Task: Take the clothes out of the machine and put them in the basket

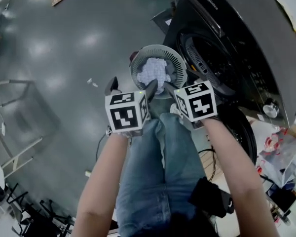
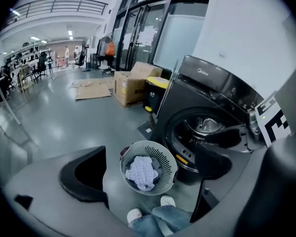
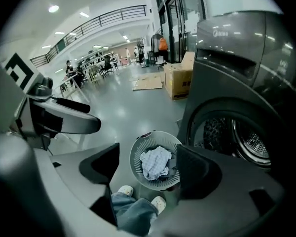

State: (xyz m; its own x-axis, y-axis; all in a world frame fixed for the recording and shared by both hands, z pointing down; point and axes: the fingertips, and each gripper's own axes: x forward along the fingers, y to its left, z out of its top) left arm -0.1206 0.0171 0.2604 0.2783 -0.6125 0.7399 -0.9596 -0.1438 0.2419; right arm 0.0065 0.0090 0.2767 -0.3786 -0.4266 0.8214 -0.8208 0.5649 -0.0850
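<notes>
A round grey slotted basket (image 1: pixel 138 68) stands on the floor in front of a dark front-loading washing machine (image 1: pixel 246 28). A pale checked cloth (image 1: pixel 154 72) lies on top of darker clothes in it. Both grippers hang high above the basket. My left gripper (image 1: pixel 132 87) is open, its jaws wide apart and empty; between them I see the basket (image 2: pixel 163 154) and cloth (image 2: pixel 140 173) far below. My right gripper (image 1: pixel 182 82) is open too, and it holds nothing. Past its jaws lie the basket (image 3: pixel 143 147) and the machine's drum (image 3: pixel 251 139). What lies inside the drum I cannot tell.
The machine's round door (image 1: pixel 239 127) hangs open beside the person's right leg. Jeans-clad legs (image 1: pixel 158 172) and white shoes (image 3: pixel 123 190) stand just behind the basket. Cardboard boxes (image 2: pixel 133 85) and a yellow-lidded bin (image 2: pixel 155 90) sit beyond the machine. A metal frame (image 1: pixel 15 132) stands at left.
</notes>
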